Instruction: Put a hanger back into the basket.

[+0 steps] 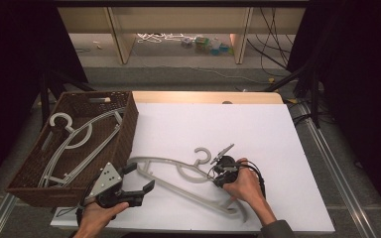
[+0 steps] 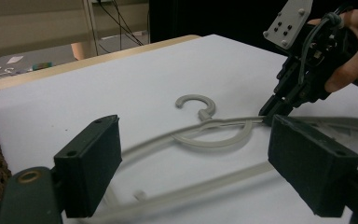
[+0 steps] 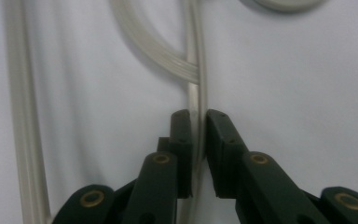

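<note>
My right hand-held gripper [image 3: 198, 140] pinches the hanger [image 1: 178, 171] arm to lift it; my left hand-held gripper [image 1: 138, 178] gapes wide, holding nothing, ready for its other end.

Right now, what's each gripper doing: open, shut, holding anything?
Left gripper: open, holding nothing, jaws wide above the grey hanger.
Right gripper: shut on the hanger's upper arm.
</note>
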Tool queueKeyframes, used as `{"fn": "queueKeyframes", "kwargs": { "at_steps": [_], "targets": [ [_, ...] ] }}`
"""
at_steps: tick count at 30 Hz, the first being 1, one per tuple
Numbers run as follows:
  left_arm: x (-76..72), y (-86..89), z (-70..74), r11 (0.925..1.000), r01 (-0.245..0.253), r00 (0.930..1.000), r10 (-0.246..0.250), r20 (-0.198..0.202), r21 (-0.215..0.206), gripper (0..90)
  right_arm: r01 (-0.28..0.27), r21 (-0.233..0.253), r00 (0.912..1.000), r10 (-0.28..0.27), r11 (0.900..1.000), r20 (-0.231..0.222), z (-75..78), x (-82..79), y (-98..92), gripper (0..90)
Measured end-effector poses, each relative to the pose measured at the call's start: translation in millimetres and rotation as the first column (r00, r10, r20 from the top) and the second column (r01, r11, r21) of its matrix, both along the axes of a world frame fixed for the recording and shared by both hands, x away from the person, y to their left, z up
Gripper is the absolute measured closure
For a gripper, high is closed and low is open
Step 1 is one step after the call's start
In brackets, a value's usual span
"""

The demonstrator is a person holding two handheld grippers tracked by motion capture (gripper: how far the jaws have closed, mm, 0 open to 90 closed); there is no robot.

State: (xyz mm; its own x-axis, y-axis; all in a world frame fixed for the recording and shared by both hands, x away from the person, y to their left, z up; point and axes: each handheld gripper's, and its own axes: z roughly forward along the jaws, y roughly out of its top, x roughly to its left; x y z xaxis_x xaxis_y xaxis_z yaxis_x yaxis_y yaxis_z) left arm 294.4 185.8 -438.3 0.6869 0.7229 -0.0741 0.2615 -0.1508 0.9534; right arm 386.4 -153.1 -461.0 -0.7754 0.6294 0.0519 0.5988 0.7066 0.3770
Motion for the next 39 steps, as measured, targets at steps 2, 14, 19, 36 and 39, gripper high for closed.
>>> {"fn": "queueKeyframes", "kwargs": {
  "at_steps": [2,14,19,36,39],
  "targets": [
    [-0.5,-0.4,0.1,1.0,0.001,1.0,-0.001,-0.002,0.005,17.0,-0.03,-0.006,0.9995,0.03,1.0,-0.007,0.4,1.2,-5.3,81.7],
    [14.1,-20.1,-5.6,0.9978,0.043,0.9984,-0.041,-0.039,0.05,17.9,-0.225,-0.089,0.9603,0.237,0.97,0.147,24.6,-6.9,-11.6,81.8],
    [21.9,-39.9,-2.8,0.991,0.081,0.9936,-0.071,-0.088,0.107,20.0,-0.276,-0.142,0.93,0.301,0.951,0.211,40.2,-18.9,-13.9,81.9],
    [68.4,-91.5,-0.1,0.942,0.201,0.9685,-0.15,-0.199,0.269,36.6,-0.333,-0.219,0.8662,0.389,0.917,0.314,71.5,-39.3,-9.8,82.1],
    [72.4,-98.3,0.6,0.9308,0.231,0.9627,-0.177,-0.205,0.283,43.9,-0.326,-0.22,0.8639,0.384,0.919,0.325,73.2,-41.1,-8.9,82.1]
  ]
}}
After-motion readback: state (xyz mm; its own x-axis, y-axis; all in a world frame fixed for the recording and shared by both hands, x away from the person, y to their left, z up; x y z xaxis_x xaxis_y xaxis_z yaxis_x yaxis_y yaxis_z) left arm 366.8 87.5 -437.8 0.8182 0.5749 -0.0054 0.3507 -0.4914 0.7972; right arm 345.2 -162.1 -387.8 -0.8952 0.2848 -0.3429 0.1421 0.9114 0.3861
